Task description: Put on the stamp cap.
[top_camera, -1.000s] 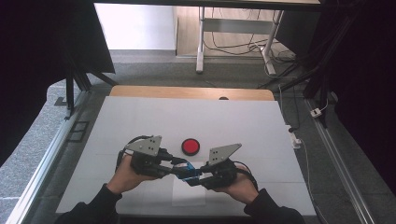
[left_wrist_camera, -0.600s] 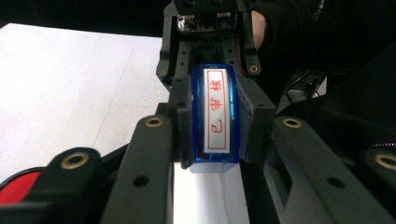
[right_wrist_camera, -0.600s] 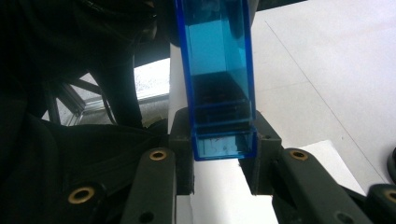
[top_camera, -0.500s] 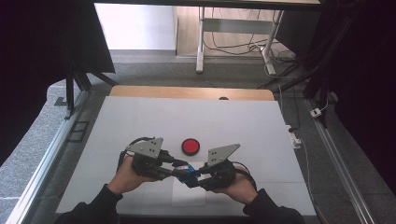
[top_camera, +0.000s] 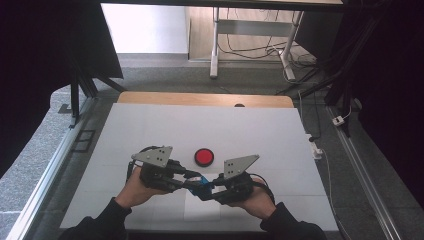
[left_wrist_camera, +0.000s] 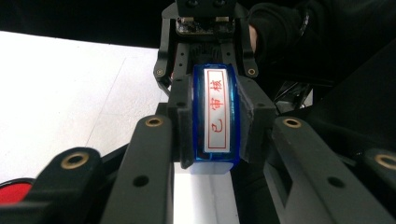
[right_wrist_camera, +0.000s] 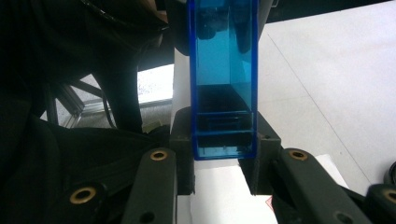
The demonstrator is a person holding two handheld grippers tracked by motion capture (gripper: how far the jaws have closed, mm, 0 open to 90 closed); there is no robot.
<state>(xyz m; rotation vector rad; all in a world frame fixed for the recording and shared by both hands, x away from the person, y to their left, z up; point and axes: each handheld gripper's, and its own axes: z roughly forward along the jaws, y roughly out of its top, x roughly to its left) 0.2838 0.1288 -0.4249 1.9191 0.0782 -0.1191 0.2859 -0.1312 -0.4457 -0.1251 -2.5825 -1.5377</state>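
Nearest the person, at the front of the white table, both hands meet over a white sheet of paper. Between them hangs a small blue translucent plastic stamp, gripped from both sides and held clear of the table surface. The left tongs are clamped on the end that carries a white label with red characters; in the left gripper view the pads press flat on both sides of it. The right tongs are clamped on the clear blue cover end, which the right gripper view shows squarely between its jaws.

The step in hand looks like pulling the cover off the stamp body. To do it well, both grips should hold firm while the hands draw apart straight along the stamp's long axis, without twisting, so the cover slides off rather than jamming or springing free. Keeping it low over the paper limits any fall.

Just beyond the hands lies a round red ink pad, well within reach. Farther off, the table's wooden edge ends it.
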